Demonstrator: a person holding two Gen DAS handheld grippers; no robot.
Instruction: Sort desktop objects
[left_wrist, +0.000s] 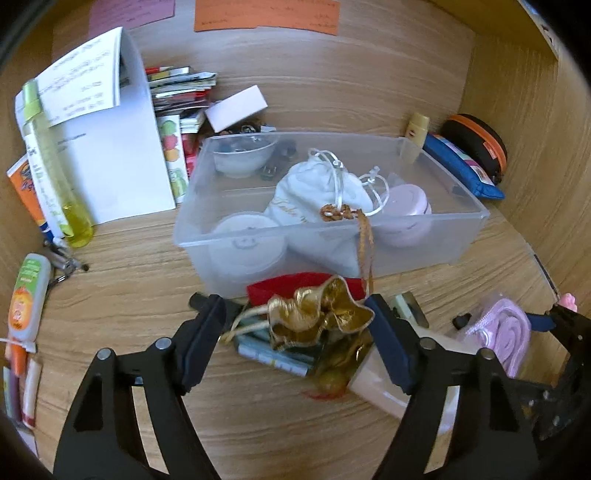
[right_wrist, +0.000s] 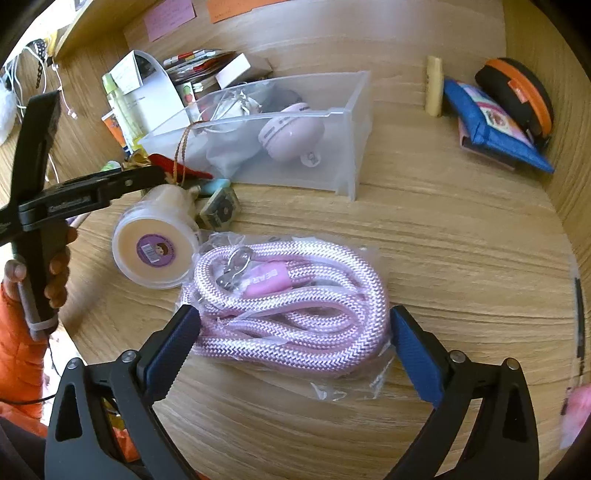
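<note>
Wood-grain desk (right_wrist: 424, 240), cluttered, with a clear plastic bin (left_wrist: 436, 236) at its centre and two hand-held grippers just in front of it.

Left gripper (left_wrist: 295, 325) has its jaws spread wide around a crumpled gold ribbon pouch (left_wrist: 317, 317) lying in front of the bin, its cord draped over the bin's front rim; right gripper (right_wrist: 291, 343) likewise stands apart, flanking a bagged coil of pink rope (right_wrist: 295, 295) in front of the bin; a white drawstring bag (left_wrist: 317, 195) and a pink round case (left_wrist: 406, 206) sit inside the bin; a blue pouch (right_wrist: 487, 125) lies to the bin's right.
</note>
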